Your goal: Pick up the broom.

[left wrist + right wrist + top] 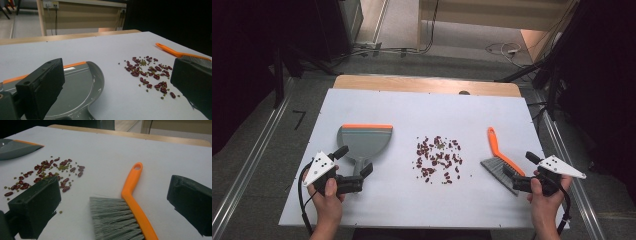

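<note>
A grey dustpan [364, 141] with an orange lip lies left of centre on the white table, its short handle pointing toward the person. My left gripper [353, 161] is open, one jaw on each side of that handle without touching it; the pan's bowl [77, 87] lies just ahead between the jaws. Dark red beans and small green ones [438, 158] are scattered mid-table [150, 75] [47, 175]. An orange-handled brush with grey bristles [499, 160] lies at the right. My right gripper [519, 163] stands open around the brush [125, 217], pads clear of it.
The white board [422, 107] rests on a wooden tabletop whose far strip [427, 84] shows behind it. Metal rails run along both sides on the floor. Cables lie on the floor beyond the far edge.
</note>
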`<state>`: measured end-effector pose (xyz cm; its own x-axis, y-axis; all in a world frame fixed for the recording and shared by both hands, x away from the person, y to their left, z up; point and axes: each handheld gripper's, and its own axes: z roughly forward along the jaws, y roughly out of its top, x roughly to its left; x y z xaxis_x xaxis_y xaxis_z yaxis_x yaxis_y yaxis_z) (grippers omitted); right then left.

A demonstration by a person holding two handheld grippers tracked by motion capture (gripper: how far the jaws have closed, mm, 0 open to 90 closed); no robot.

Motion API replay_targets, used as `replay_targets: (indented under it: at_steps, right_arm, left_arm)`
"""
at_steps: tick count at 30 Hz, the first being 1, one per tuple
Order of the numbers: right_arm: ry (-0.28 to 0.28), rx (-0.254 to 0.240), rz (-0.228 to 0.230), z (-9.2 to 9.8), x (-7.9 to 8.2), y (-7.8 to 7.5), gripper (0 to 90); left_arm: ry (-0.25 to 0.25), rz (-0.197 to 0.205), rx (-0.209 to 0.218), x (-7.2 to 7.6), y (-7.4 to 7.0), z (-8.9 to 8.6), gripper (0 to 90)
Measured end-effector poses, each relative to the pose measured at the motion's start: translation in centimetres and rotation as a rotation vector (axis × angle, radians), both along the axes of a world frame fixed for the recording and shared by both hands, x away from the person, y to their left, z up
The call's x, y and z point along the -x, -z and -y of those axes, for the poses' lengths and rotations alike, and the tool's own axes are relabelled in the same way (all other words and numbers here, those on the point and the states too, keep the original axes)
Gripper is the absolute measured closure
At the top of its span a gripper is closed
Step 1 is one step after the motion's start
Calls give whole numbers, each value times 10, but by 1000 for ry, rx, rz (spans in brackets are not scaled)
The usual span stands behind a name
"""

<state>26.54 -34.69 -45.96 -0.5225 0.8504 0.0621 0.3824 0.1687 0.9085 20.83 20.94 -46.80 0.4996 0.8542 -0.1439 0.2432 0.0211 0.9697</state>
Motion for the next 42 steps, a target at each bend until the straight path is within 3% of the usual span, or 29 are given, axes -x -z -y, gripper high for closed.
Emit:
replay_targets:
  at_steps: [7, 12, 16, 20, 26, 29, 33, 35, 38, 41, 42]
  right_arm:
    - [2, -1, -5, -4, -4, -4, 0]
    - [2, -27, -17, -6, -12, -14, 0]
    - [3, -16, -22, -9, -18, -21, 0]
    - [-9, -36, -83, -13, -33, -29, 0]
    - [29, -52, -145, -18, -55, -40, 33]
    - [28, -67, -187, -18, -65, -44, 109]
    - [55, -39, -229, -21, -78, -46, 255]
    - [99, -17, -281, -24, -85, -45, 376]
    - [109, 36, -337, -28, -93, -39, 490]
    - [89, 15, -379, -28, -98, -32, 502]
    - [79, 37, -403, -29, -100, -28, 520]
  left_arm:
    - [-6, 0, 2, 0, -1, -2, 0]
    - [-11, -4, 12, -1, 0, -4, 0]
    - [-16, -1, 11, 0, 0, -5, 0]
    - [-19, 0, 15, 0, -1, -4, 0]
    - [-21, 6, -6, 1, -3, -2, 0]
    - [-28, 10, -11, 1, -3, -3, 0]
    - [-39, 1, -6, -1, -2, -5, 0]
    - [-42, -2, -4, -1, -2, -5, 0]
    - [-35, -4, -17, -2, -1, -3, 0]
    - [-42, 3, -26, -1, -2, -1, 0]
    - [-42, 4, -27, -1, -2, -1, 0]
